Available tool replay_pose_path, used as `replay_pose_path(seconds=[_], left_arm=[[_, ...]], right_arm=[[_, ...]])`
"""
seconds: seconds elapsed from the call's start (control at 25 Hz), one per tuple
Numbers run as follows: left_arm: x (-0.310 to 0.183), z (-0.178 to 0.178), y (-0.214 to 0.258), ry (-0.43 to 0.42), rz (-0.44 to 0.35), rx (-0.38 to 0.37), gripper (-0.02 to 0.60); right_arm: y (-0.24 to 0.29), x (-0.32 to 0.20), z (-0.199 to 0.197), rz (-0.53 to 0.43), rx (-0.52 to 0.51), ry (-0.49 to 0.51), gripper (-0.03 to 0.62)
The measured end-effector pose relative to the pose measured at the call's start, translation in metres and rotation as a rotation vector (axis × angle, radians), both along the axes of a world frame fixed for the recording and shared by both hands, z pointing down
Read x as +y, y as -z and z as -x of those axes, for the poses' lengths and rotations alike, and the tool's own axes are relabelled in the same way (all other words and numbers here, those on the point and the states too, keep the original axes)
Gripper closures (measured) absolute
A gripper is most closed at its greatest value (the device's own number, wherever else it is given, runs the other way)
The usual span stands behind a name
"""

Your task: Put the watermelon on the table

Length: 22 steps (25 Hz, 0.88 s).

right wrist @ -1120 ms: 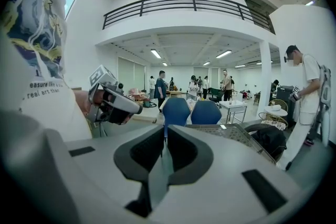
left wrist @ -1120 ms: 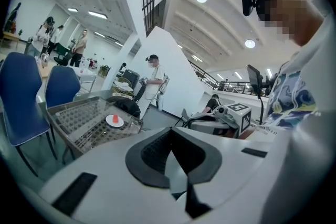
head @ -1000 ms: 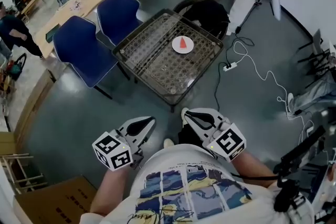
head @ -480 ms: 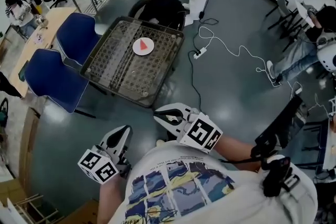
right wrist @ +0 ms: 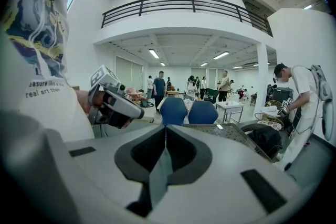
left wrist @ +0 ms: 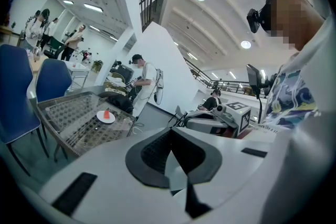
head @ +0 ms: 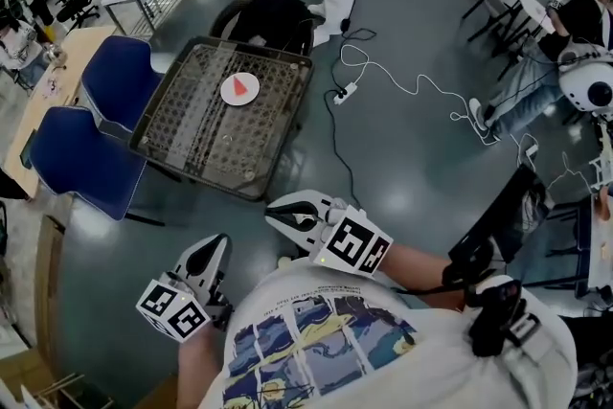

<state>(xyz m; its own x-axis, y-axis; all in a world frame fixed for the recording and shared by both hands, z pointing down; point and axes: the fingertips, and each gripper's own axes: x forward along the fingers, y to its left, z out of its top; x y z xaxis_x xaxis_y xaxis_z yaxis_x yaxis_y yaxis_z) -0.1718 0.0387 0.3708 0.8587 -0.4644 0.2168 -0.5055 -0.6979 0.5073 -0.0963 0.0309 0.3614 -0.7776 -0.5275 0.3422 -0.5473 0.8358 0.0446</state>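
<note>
A red watermelon wedge (head: 242, 86) lies on a white plate (head: 233, 95) on the far half of a low, dark-framed glass table (head: 196, 134). Both grippers are held close to the person's chest, well short of the table. My left gripper (head: 218, 245) is shut with nothing in it. My right gripper (head: 272, 214) is also shut and empty. In the left gripper view the wedge (left wrist: 106, 113) shows far off to the left beyond my shut left gripper (left wrist: 170, 152), with the right gripper (left wrist: 210, 124) alongside. In the right gripper view, my right gripper (right wrist: 165, 152) points past the table's edge (right wrist: 226, 134).
Two blue chairs (head: 115, 81) (head: 72, 163) stand left of the table. A black bag (head: 268, 14) sits behind it. A power strip with white cable (head: 345, 94) lies on the floor to its right. Several people stand or sit around the room's edges.
The head view has swung, so the table and plate have slid left and up in the picture. Both grippers remain shut and empty near the chest.
</note>
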Motion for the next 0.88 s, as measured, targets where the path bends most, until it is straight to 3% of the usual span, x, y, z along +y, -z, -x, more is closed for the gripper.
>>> replay_pose_path(seconds=[0.88], left_arm=[[-0.015, -0.006, -0.021, -0.022, 0.05, -0.004, 0.572]], right_arm=[[-0.016, -0.011, 0.001, 0.026, 0.028, 0.015, 0.583]])
